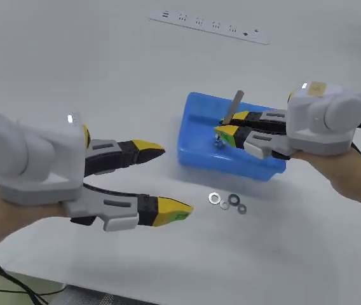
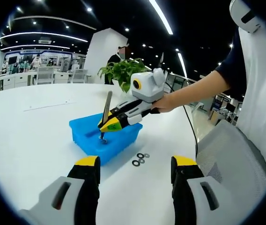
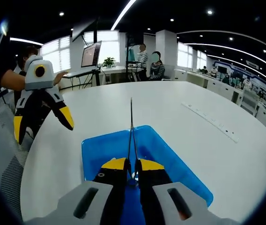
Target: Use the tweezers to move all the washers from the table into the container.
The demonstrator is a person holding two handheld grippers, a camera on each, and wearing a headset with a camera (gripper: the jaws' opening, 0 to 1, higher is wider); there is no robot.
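My right gripper (image 1: 226, 132) is shut on grey metal tweezers (image 1: 234, 107), which it holds upright over the blue container (image 1: 196, 143). The tweezers' lower tips reach down into the container, where a small metal piece (image 1: 218, 142) shows. Several silver washers (image 1: 227, 202) lie on the white table just in front of the container. My left gripper (image 1: 168, 180) hovers open and empty to the left of the washers. From the left gripper view, the washers (image 2: 141, 159) lie ahead between my jaws, beyond them the container (image 2: 88, 140) and the tweezers (image 2: 107, 105). The right gripper view looks along the tweezers (image 3: 131, 129) into the container (image 3: 175, 168).
A white power strip (image 1: 209, 27) lies at the far side of the table. A person in a white top (image 2: 259, 93) stands at the table's edge. Black cables (image 1: 2, 279) hang off the near left edge. A grey chair (image 2: 236, 154) stands beside the table.
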